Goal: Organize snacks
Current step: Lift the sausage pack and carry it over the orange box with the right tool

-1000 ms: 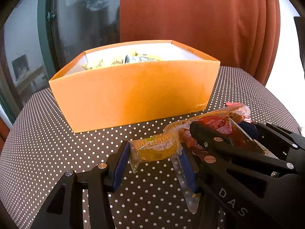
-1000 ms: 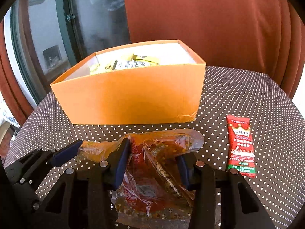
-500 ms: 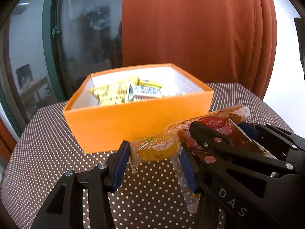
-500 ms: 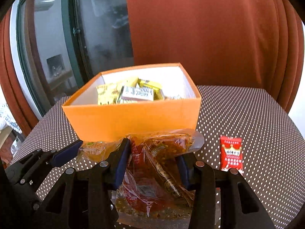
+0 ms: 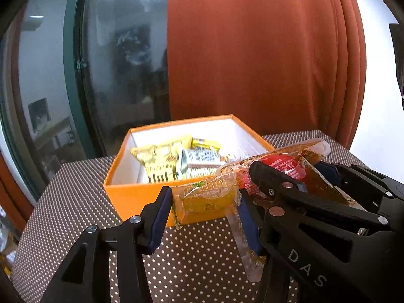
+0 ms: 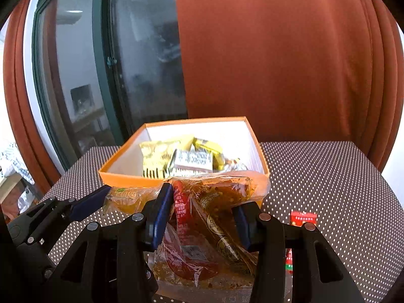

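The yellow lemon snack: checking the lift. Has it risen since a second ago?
Yes. The yellow lemon snack has risen: the orange box now shows its inside.

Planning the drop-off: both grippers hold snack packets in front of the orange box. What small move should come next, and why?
Probably carry both forward over the orange box. The left gripper grips the yellow packet, the right gripper the chili pouch, and both sit short of its near wall.

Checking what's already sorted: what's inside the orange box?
Inside the orange cardboard box: a yellow snack bag, a white barcoded packet, a small yellow packet. Anything beneath them is covered.
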